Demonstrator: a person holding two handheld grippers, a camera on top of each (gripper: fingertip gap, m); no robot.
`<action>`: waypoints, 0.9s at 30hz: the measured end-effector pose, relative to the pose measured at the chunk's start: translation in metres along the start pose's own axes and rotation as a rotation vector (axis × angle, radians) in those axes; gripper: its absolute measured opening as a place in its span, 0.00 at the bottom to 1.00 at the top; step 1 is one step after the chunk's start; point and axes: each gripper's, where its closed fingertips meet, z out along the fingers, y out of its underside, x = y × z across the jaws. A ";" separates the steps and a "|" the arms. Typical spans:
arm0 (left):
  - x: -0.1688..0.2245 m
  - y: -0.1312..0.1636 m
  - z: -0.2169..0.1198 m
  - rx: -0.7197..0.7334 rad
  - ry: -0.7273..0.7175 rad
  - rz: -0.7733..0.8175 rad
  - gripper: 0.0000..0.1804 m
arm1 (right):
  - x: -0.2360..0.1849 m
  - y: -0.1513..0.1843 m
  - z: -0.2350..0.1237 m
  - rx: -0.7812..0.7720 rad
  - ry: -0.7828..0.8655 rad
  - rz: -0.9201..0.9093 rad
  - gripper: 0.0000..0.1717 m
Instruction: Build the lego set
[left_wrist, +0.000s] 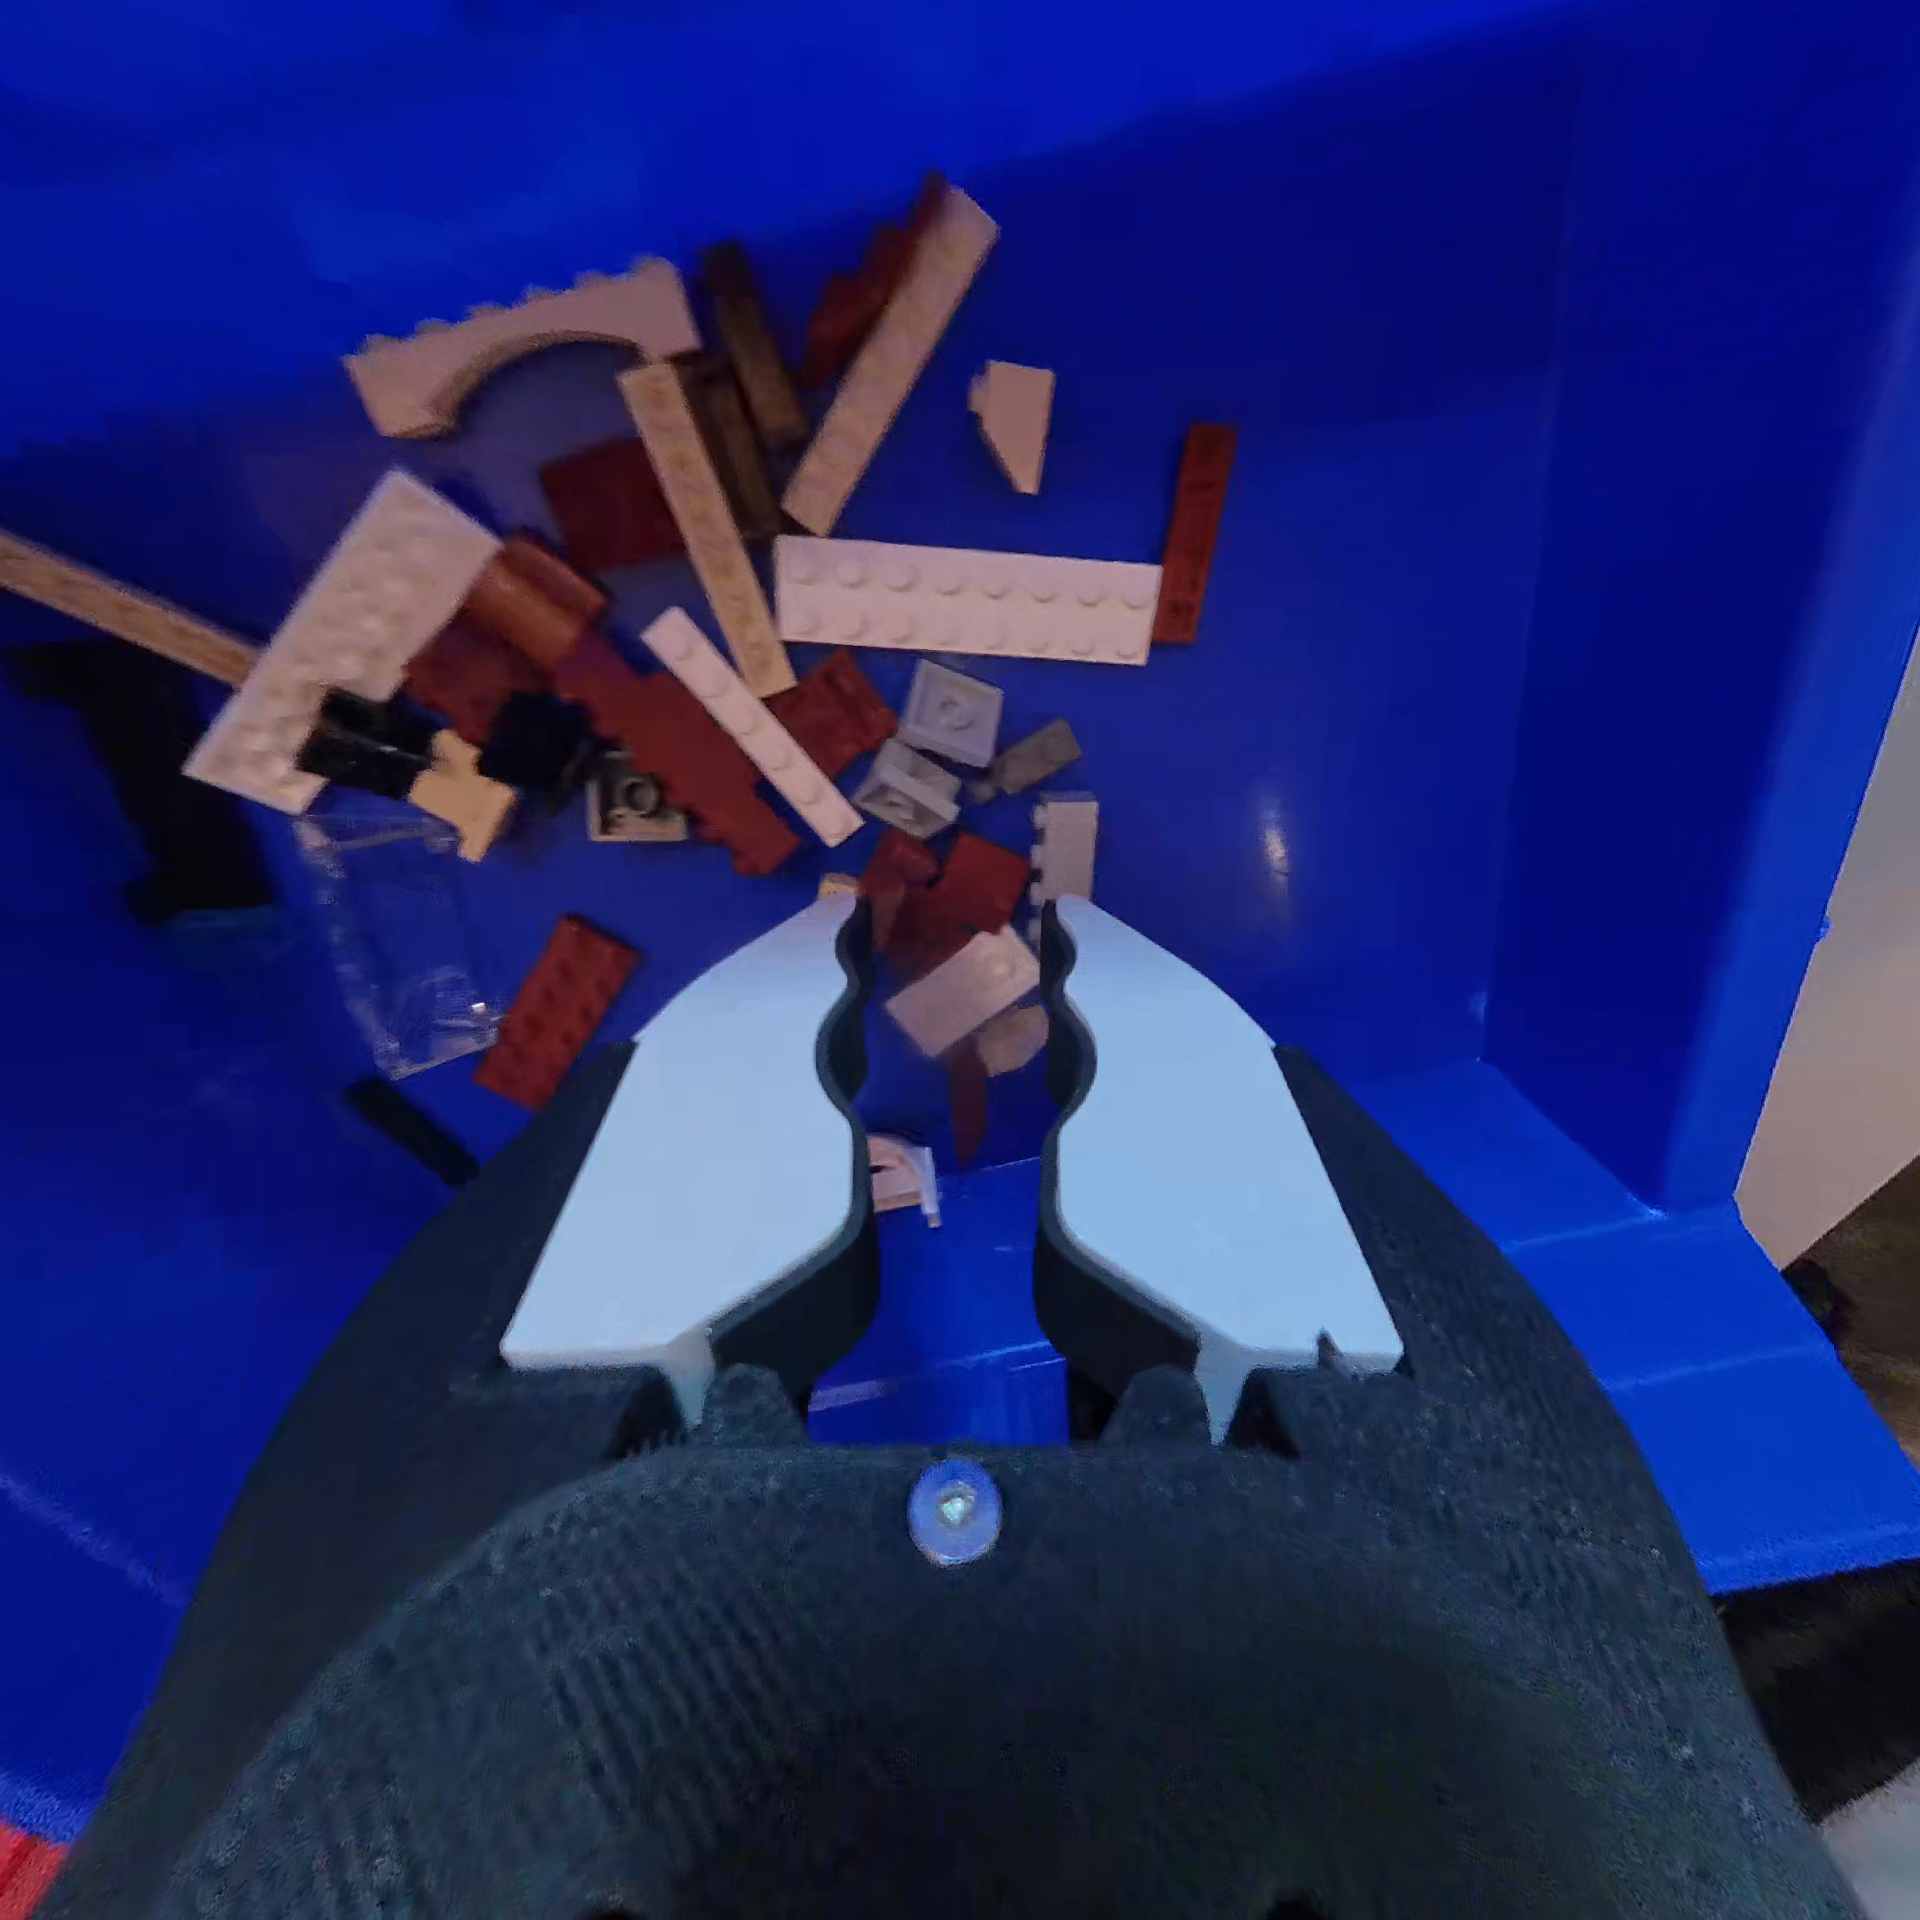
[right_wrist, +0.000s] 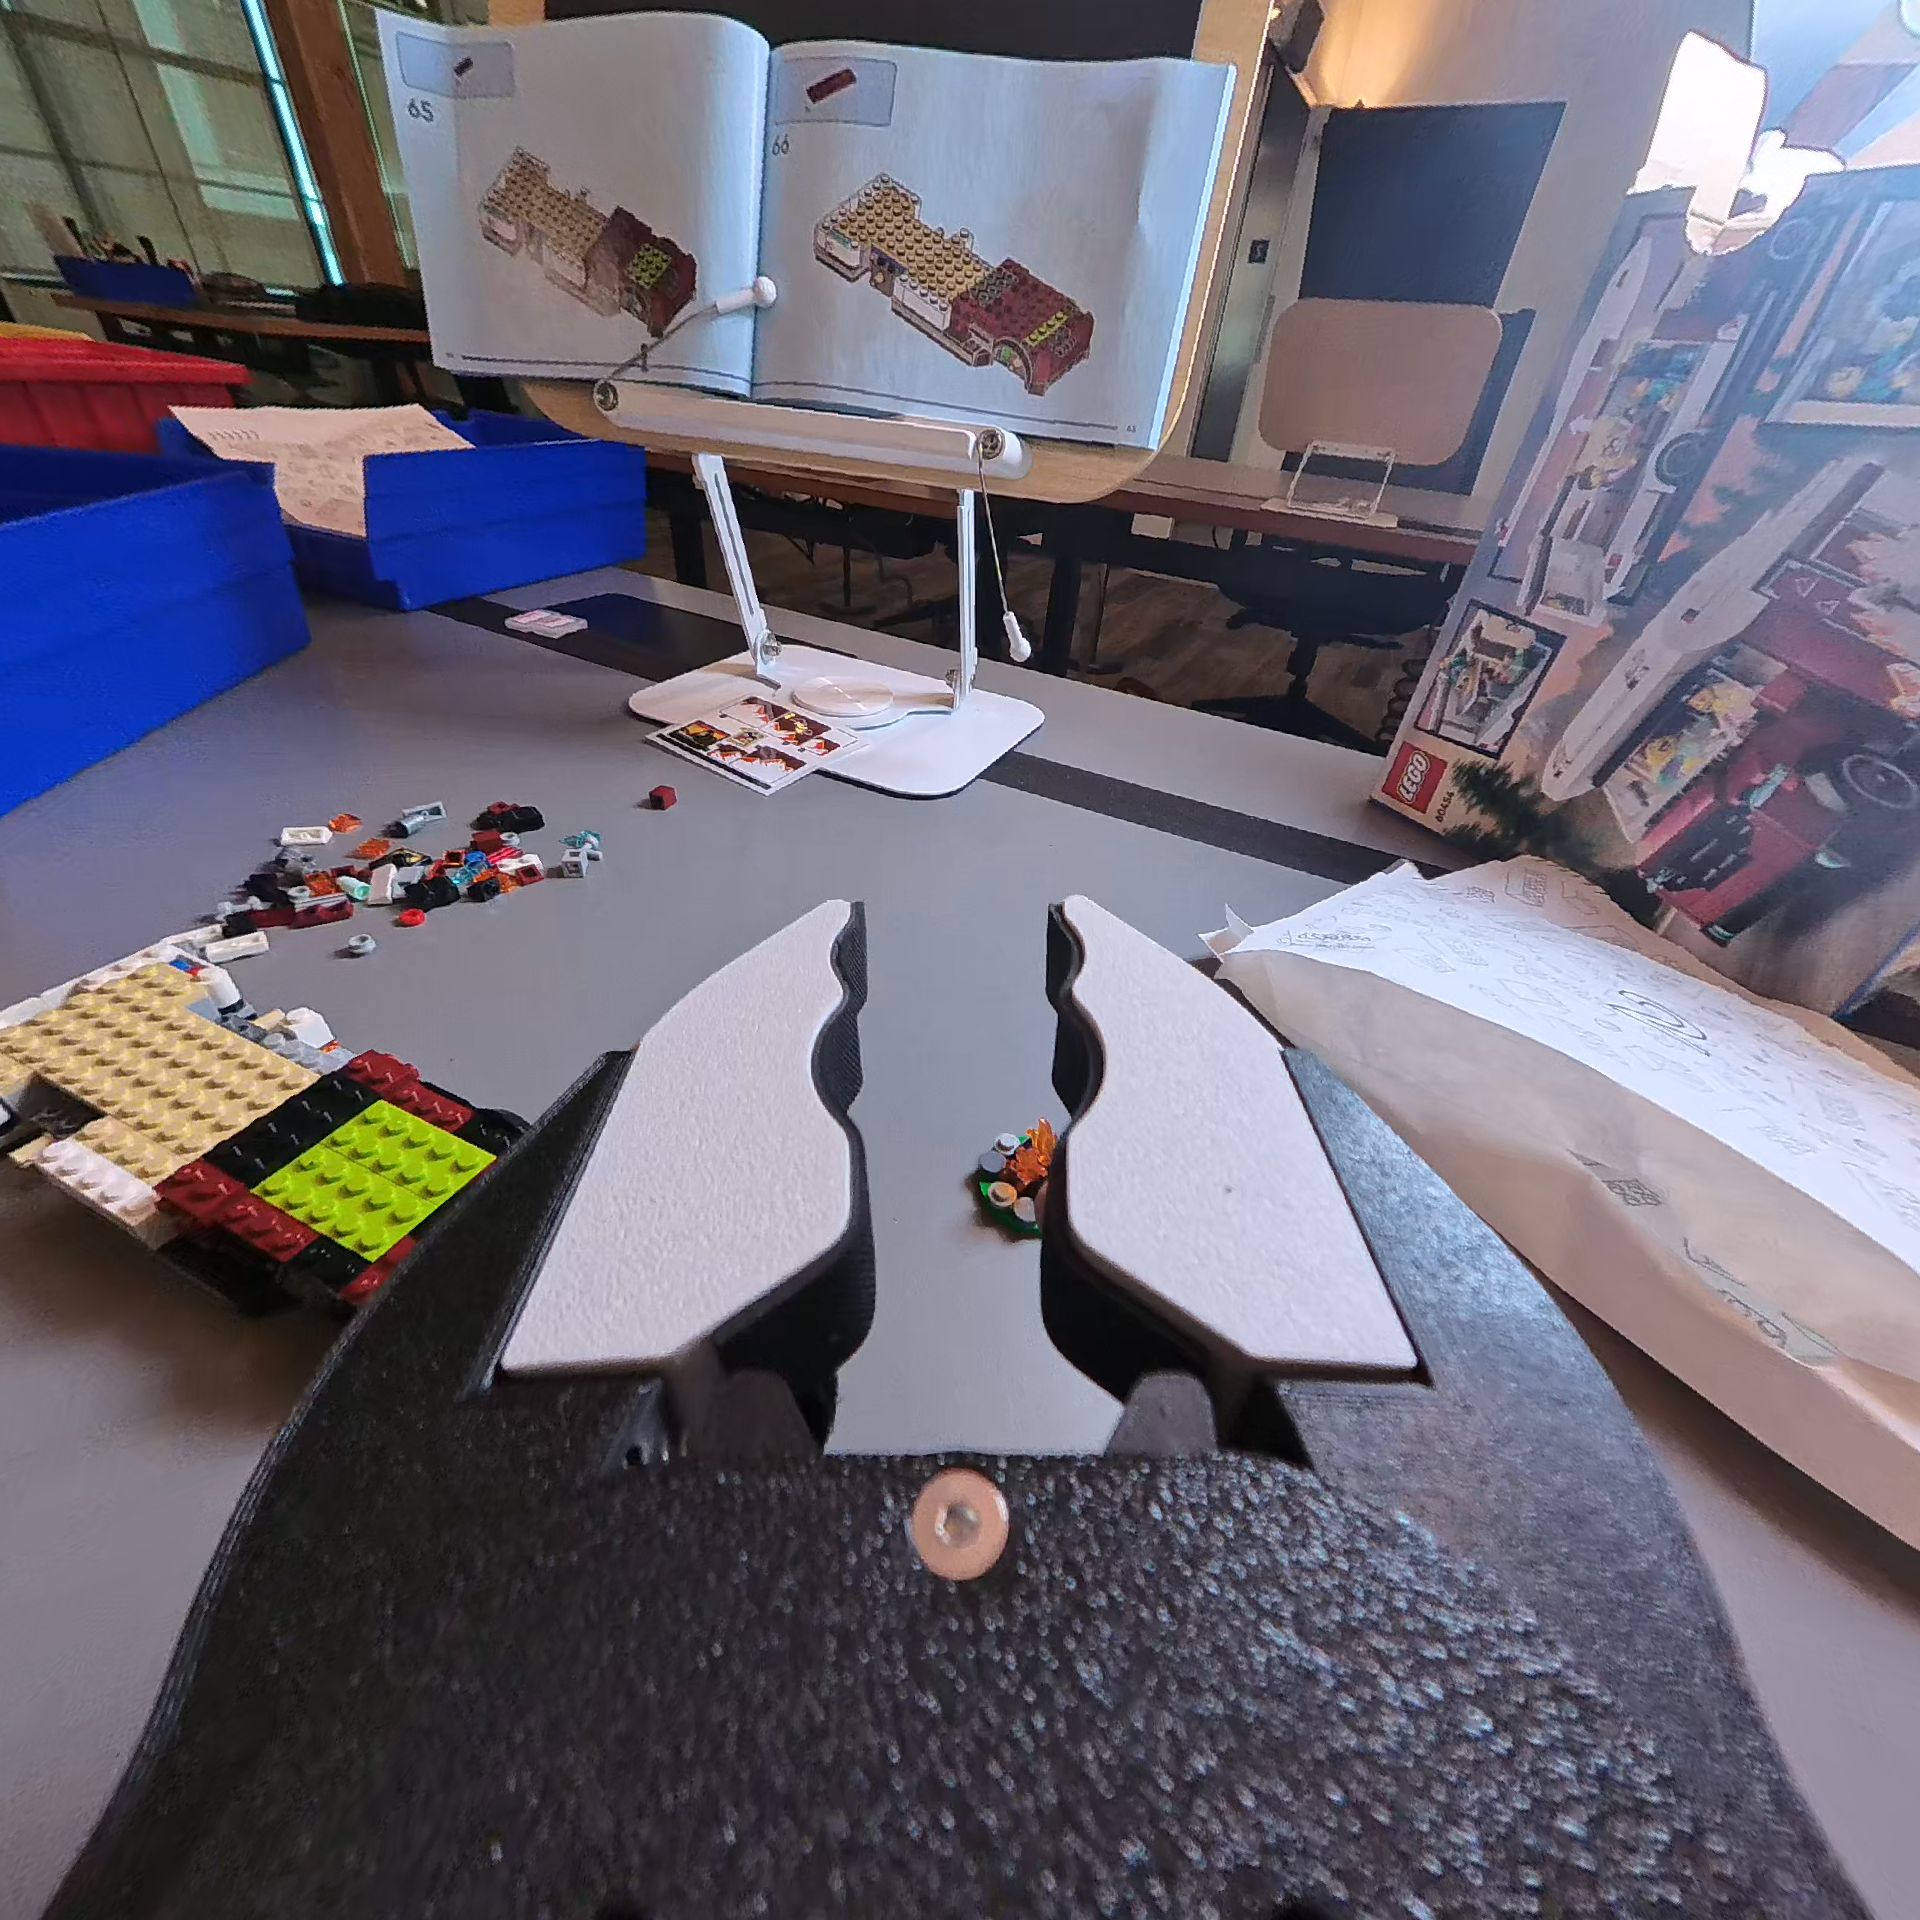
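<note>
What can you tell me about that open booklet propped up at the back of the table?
The booklet is a paper instruction manual, open at two pale blue-white pages, each bearing a coloured drawing of a half-built brick model and a small parts box at the top corner. It leans upright on a white stand whose ledge carries its lower edge. A thin white-tipped arm presses the left page flat. The pages bulge slightly towards the spine. The stand's base rests on the grey table, far beyond the hand-held gripper.

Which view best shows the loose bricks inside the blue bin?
The left wrist view: it looks straight down into the blue bin at the scattered bricks. The right wrist view shows only blue bins' outer walls at its left edge, with their contents hidden.
</note>
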 end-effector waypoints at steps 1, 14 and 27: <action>0.005 0.001 0.004 -0.005 -0.003 0.011 0.18 | 0.000 0.000 0.000 -0.001 0.002 0.001 0.19; 0.040 -0.008 -0.037 0.150 -0.093 0.050 0.14 | 0.000 0.003 0.002 -0.010 -0.003 0.009 0.19; -0.020 0.032 -0.096 0.258 -0.372 -0.137 0.15 | -0.002 0.002 0.002 -0.005 -0.015 0.008 0.19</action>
